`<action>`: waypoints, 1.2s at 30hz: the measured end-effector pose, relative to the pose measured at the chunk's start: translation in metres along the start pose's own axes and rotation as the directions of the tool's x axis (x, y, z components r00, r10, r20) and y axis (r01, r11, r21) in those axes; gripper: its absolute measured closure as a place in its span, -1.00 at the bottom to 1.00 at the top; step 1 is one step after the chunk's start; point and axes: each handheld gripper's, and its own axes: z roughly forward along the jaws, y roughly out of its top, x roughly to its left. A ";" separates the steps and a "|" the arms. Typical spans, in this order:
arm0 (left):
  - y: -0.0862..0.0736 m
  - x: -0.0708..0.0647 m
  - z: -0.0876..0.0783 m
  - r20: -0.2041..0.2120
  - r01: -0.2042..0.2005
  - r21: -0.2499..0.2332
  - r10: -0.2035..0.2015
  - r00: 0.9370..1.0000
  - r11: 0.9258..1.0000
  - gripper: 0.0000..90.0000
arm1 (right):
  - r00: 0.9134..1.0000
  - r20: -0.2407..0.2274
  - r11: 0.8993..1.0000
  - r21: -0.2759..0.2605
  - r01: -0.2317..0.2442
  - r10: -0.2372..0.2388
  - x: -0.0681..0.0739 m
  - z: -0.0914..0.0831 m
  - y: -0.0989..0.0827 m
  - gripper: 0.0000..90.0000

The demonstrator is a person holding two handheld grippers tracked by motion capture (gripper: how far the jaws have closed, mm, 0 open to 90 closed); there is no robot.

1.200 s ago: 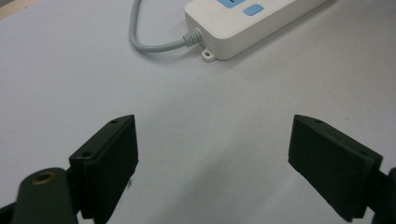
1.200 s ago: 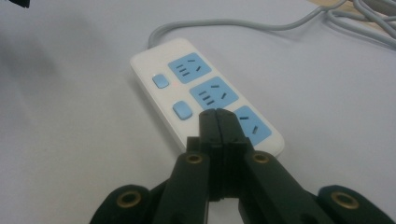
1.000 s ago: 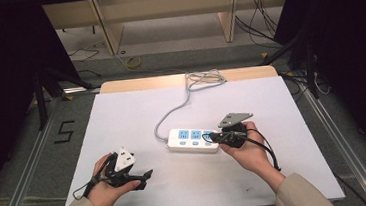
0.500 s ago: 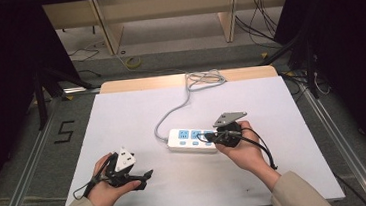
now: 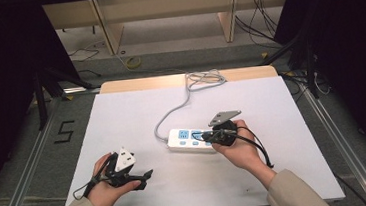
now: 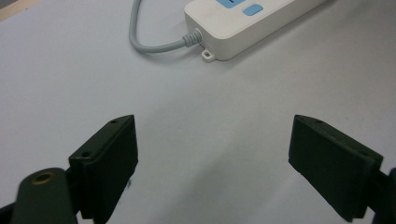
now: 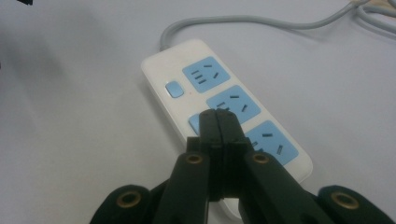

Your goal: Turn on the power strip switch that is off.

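Near the middle of the table (image 5: 121,108), a little toward its right edge, I see the white power strip (image 5: 189,139) lying flat, its grey cord (image 5: 172,115) running to the far edge. My right gripper (image 7: 217,116) has its jaws pressed together, tips over the strip's second blue switch (image 7: 194,122). By the near left corner, my left gripper (image 6: 212,154) rests wide open, holding nothing.

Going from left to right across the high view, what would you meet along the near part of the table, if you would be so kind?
Left gripper → power strip → right gripper, its jaws over the strip's right part.
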 end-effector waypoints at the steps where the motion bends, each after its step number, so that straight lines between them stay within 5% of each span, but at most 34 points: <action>1: 0.000 0.000 0.000 0.000 0.000 0.001 0.000 1.000 1.000 -0.66 | 1.000 0.000 1.000 0.000 0.000 0.000 0.000 0.000 0.000 1.00; 36: 0.001 0.000 0.000 0.007 -0.005 -0.001 0.005 1.000 1.000 -0.66 | 1.000 -0.013 0.999 0.049 0.008 -0.007 0.004 0.021 0.012 1.00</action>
